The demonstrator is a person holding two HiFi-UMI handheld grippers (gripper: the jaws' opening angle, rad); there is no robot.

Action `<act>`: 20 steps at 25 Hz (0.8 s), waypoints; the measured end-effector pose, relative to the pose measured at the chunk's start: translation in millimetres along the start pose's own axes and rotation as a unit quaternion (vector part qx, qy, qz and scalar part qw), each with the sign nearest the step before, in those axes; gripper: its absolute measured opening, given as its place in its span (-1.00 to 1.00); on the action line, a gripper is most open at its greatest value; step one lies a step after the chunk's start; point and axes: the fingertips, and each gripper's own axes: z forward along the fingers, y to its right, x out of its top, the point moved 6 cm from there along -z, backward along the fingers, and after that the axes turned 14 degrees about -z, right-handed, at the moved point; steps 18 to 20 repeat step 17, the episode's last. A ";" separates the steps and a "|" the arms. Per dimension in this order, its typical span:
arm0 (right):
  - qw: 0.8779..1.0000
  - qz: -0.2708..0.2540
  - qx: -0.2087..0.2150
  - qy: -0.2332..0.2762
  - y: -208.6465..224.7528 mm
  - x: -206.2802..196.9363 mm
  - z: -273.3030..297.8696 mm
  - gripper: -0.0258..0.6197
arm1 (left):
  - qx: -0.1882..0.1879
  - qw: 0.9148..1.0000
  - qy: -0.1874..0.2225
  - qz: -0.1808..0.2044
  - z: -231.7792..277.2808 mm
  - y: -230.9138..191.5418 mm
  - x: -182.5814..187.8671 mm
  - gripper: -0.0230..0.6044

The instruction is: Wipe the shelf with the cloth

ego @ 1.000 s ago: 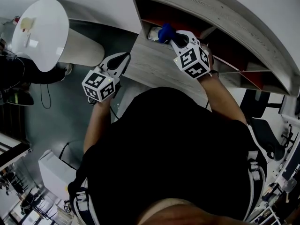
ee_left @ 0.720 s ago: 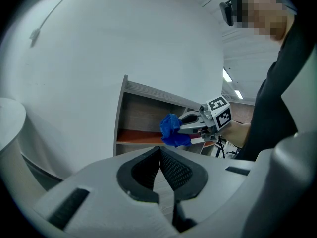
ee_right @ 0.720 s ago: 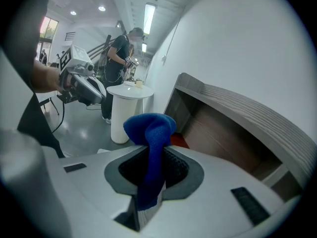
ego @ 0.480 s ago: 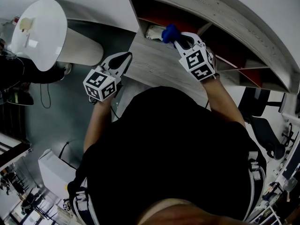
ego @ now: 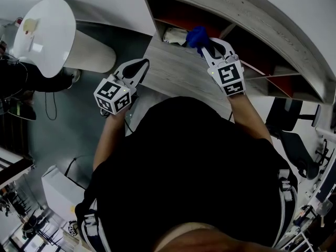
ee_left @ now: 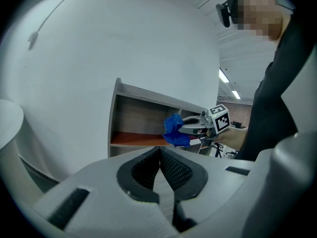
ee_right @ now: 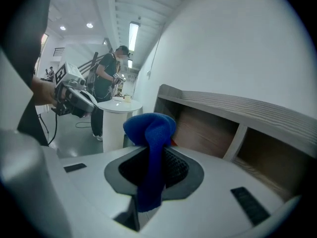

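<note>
A blue cloth is bunched in my right gripper, which is shut on it at the mouth of the wooden shelf. From the right gripper view the blue cloth hangs between the jaws, with the shelf's compartments just ahead. My left gripper hangs shut and empty over the left edge of the wooden top. The left gripper view looks across at the shelf, the cloth and the right gripper.
A round white pedestal table stands to the left on the grey floor. A pale object lies in the shelf's left compartment. A red board lines the compartment floor. Another person stands beyond the white table.
My right gripper has carried the blue cloth to the right along the shelf's front, uncovering the pale object in the left compartment. The left gripper has barely moved.
</note>
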 end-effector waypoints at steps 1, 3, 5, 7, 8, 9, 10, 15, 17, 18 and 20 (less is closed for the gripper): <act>1.000 -0.002 -0.004 0.004 0.1 -0.3 -1.9 -0.72 | 0.000 1.000 0.000 0.000 -0.6 0.3 0.0 -0.87; 1.000 -0.001 -0.012 0.012 0.6 0.5 -6.4 -0.72 | 0.001 1.000 -0.001 0.002 -2.2 1.5 0.6 -0.87; 1.000 -0.004 -0.017 0.014 1.1 0.1 -8.4 -0.72 | 0.000 1.000 -0.001 0.003 -2.6 2.1 1.5 -0.87; 1.000 -0.011 -0.020 0.008 1.0 -2.6 -7.5 -0.72 | -0.002 1.000 -0.003 0.003 0.3 2.9 2.3 -0.87; 1.000 -0.014 -0.020 0.005 0.3 -3.7 -6.9 -0.72 | -0.003 1.000 -0.003 0.004 2.5 3.7 2.6 -0.87; 1.000 -0.015 -0.019 0.006 -0.5 -4.1 -6.4 -0.72 | -0.004 1.000 -0.004 0.005 4.5 4.6 2.9 -0.87; 1.000 -0.014 -0.018 0.008 -1.3 -3.9 -6.0 -0.72 | -0.006 1.000 -0.004 0.006 6.1 5.5 3.2 -0.87; 1.000 -0.012 -0.017 0.007 -2.0 -1.5 -5.0 -0.72 | -0.010 1.000 -0.005 0.010 7.7 9.0 5.7 -0.87; 1.000 -0.014 -0.017 0.000 -2.4 -1.9 -4.0 -0.72 | -0.010 1.000 -0.007 0.012 7.1 10.2 6.6 -0.87; 1.000 -0.014 -0.017 0.000 -2.4 -1.9 -4.0 -0.72 | -0.010 1.000 -0.007 0.012 7.1 10.2 6.6 -0.87; 1.000 -0.014 -0.017 0.000 -2.4 -1.9 -4.0 -0.72 | -0.010 1.000 -0.007 0.012 7.1 10.2 6.6 -0.87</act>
